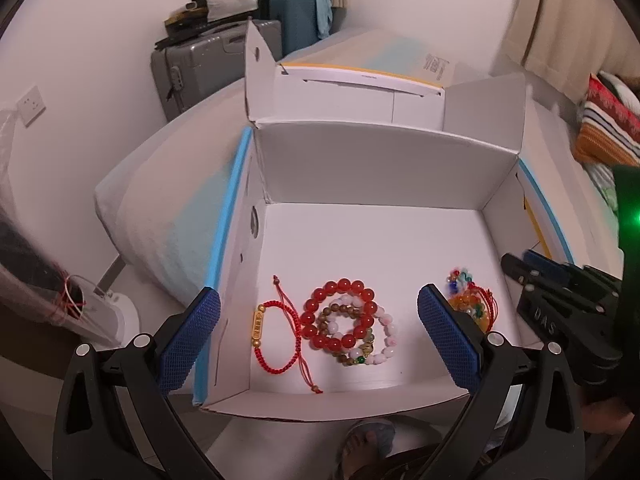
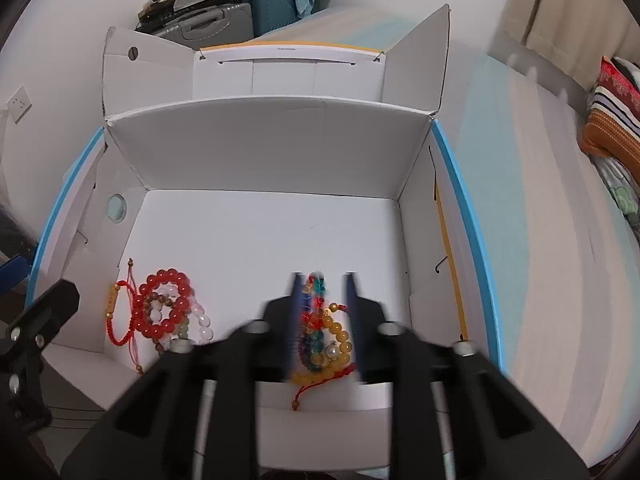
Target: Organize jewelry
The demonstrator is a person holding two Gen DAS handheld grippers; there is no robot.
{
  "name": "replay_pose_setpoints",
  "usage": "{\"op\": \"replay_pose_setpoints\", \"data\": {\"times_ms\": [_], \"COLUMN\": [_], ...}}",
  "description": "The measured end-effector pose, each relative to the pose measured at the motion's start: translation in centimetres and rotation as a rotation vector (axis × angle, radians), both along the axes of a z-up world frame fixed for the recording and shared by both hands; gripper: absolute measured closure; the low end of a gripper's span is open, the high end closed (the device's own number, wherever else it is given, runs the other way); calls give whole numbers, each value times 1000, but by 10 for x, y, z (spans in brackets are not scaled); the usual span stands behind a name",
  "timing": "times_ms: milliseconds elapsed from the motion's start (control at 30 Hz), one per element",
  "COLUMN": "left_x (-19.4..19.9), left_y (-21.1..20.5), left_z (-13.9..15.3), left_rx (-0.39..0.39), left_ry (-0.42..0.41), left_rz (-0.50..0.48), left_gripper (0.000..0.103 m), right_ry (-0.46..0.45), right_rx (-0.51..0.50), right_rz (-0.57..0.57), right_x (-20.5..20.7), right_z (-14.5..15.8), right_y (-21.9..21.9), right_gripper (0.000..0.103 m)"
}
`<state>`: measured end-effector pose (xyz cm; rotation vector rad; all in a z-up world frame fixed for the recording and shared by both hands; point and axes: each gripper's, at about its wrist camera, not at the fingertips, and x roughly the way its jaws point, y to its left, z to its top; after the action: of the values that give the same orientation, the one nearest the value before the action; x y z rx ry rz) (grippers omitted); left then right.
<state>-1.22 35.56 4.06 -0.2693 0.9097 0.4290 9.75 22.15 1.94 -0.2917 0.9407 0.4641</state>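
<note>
An open white cardboard box point(image 1: 372, 240) holds the jewelry along its near side. At the left lie a red cord bracelet point(image 1: 276, 336) with a gold tube charm, a red bead bracelet point(image 1: 340, 312), and brown and white bead bracelets point(image 1: 386, 332) overlapping it. My left gripper point(image 1: 318, 292) hangs open above them, nothing between its blue pads. A bundle of yellow, blue and red bracelets point(image 2: 324, 340) lies on the box floor at the right. My right gripper point(image 2: 323, 278) stands open, one finger on each side of the bundle; in the left wrist view the right gripper point(image 1: 517, 257) is beside that bundle point(image 1: 468, 296).
The box sits on a bed point(image 2: 540, 220) with a pale blue and white sheet. Its rear flaps point(image 2: 416, 60) stand upright. Suitcases point(image 1: 200, 68) stand against the far wall. A striped cushion point(image 1: 608, 128) lies at the right. A person's sandalled foot point(image 1: 366, 440) shows below the box.
</note>
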Motion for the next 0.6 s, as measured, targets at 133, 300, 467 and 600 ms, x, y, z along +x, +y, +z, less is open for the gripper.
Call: {"op": "replay_pose_setpoints", "data": {"times_ms": [133,300,467,600], "left_x": [-8,-24,-48,-60], "left_y": [-5,-18,-32,-41], "left_z": [8,17,18,16], "left_rx": [8,29,48,40], "left_ry": [-12,-24,-27,-29], "left_rz": [-7,-17,-15,-6], "left_gripper": [6,6,6,6], "right_ry": [-23,-95,-104,-134], "right_rx": [19,26,68,99], "right_rz": [-21,-55,-59,-68], "right_x": [-5,-21,-41,-62], "right_z": [15,35,42,45], "right_y": [-12,-31,-52,-66], "right_gripper": [37,9,8,8]}}
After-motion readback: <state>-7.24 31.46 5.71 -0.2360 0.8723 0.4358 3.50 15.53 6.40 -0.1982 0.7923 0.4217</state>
